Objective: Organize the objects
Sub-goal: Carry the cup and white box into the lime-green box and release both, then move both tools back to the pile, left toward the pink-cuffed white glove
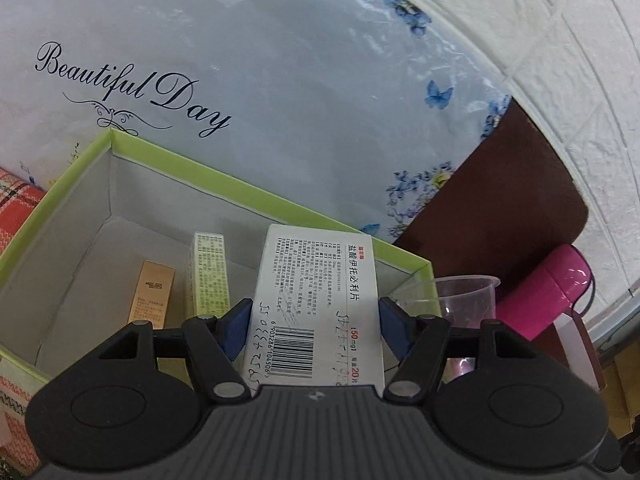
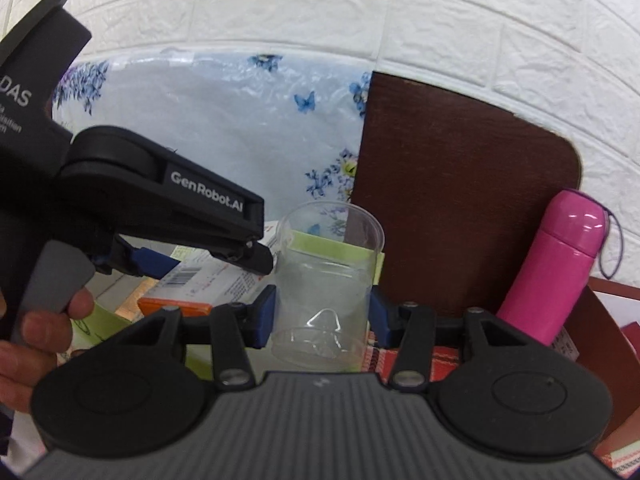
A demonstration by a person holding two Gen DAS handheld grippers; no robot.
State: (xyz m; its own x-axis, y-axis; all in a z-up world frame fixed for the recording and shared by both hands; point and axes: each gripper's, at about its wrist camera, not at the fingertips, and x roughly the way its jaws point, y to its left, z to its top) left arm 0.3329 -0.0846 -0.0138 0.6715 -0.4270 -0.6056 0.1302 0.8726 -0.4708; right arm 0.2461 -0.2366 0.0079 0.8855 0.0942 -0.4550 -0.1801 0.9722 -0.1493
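My left gripper [image 1: 314,322] is shut on a white medicine box [image 1: 316,288] with a barcode, held over the right end of an open green-rimmed box [image 1: 248,196]. Inside that box lie a gold carton [image 1: 154,292] and a pale yellow carton [image 1: 210,272]. My right gripper [image 2: 322,316] is shut on a clear plastic cup [image 2: 328,268], upright, just right of the green box. The left gripper [image 2: 160,208] with the medicine box [image 2: 208,280] shows at the left in the right wrist view. The cup [image 1: 466,296] also shows in the left wrist view.
A pink thermos [image 2: 556,264] stands to the right against a dark brown board [image 2: 460,200]. A white floral panel reading "Beautiful Day" [image 1: 240,60] stands behind the green box. Red patterned cloth [image 1: 16,204] covers the table. A white brick wall [image 2: 360,8] is behind.
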